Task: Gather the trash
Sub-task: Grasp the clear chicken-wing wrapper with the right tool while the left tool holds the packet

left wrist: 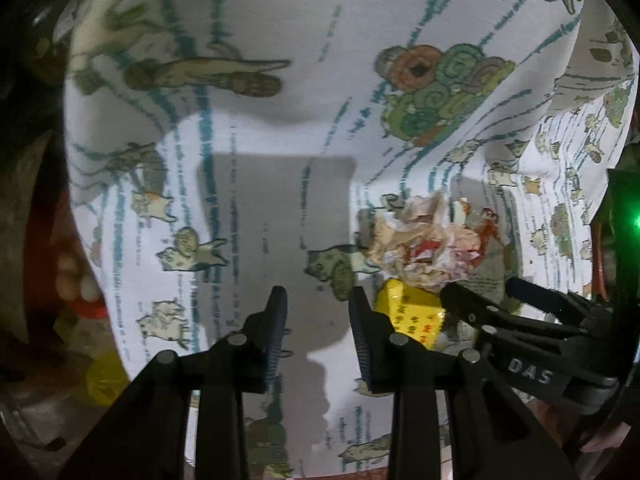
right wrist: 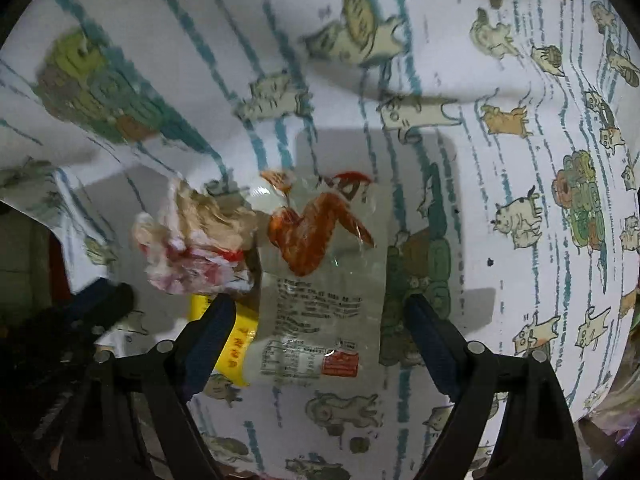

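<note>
While right gripper gapes, clear wrapper between fingers, touching neither.

A white tablecloth printed with cartoon cats and teal dashed lines covers the surface — rumpled, with folds and hard-edged shadows.

Both grippers are black plastic linkages with round silver pins. The left gripper has ribbed jaws. The right gripper has dark blue pads.
</note>
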`<state>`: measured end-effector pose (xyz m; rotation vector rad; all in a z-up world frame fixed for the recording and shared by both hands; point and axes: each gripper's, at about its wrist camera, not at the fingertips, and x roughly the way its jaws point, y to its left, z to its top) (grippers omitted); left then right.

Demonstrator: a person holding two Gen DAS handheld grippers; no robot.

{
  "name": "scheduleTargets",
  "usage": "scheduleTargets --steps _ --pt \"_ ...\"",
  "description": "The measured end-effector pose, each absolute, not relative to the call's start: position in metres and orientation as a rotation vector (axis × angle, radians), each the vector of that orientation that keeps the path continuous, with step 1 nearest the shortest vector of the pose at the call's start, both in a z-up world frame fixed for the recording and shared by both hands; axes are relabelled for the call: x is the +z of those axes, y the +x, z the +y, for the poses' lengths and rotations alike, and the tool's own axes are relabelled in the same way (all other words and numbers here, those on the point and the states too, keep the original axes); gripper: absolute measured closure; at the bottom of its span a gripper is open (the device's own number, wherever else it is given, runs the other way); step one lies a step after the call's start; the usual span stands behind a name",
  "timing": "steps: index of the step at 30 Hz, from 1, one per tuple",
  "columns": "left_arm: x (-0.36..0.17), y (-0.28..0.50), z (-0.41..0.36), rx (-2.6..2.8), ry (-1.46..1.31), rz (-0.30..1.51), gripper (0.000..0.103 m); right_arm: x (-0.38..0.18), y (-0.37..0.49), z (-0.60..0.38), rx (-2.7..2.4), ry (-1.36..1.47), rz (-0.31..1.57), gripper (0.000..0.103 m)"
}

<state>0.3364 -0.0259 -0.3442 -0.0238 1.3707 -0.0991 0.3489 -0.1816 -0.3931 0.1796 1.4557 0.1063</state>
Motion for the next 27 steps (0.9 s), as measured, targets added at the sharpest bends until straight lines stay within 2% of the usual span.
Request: scheduleTargets --steps 2,4,6,8,11,14,17,24,25,26,27 --pt "-0.346 0.334 -0.022 -0.089 -0.036 1.375 0.071 -0.393 0.348 -0.174 0.097 0.112 1.435 0.023" --pt "-0.346 0.332 -0.017 -0.091 -0.057 1.376 0.065 -0.392 0.347 -0.171 0.074 0.065 1.413 0.041" --pt "-0.344 0.329 -0.015 -0.104 -0.077 1.368 0.043 -0.388 0.345 -0.178 0.063 0.107 1.406 0.042" --pt "-0.342 0.326 -0.017 -0.128 -0.076 1.359 0.030 -0.384 0.343 -0.186 0.078 0.171 1.411 0.044" --pt "-0.343 0.323 -0.031 -0.175 -0.028 1.376 0.024 -0.373 0.343 -0.200 0.050 0.157 1.378 0.044" --pt "-0.350 0.320 -0.053 -0.214 0.046 1.395 0.023 -0.365 0.343 -0.215 0.022 0.165 1.355 0.044" --pt "-0.362 0.318 -0.073 -0.243 0.108 1.414 0.017 -0.363 0.343 -0.234 -0.001 0.216 1.368 0.044" --pt "-0.387 0.321 -0.106 -0.226 0.217 1.408 0.016 -0.362 0.343 -0.267 -0.017 0.307 1.393 0.044" --pt "-0.386 0.321 -0.108 -0.229 0.217 1.401 0.018 -0.361 0.343 -0.270 -0.019 0.316 1.392 0.044" --pt "-0.385 0.322 -0.109 -0.225 0.207 1.414 0.025 -0.359 0.344 -0.277 -0.019 0.326 1.390 0.044" --pt "-0.382 0.322 -0.109 -0.221 0.203 1.411 0.039 -0.357 0.345 -0.282 -0.017 0.339 1.388 0.044"
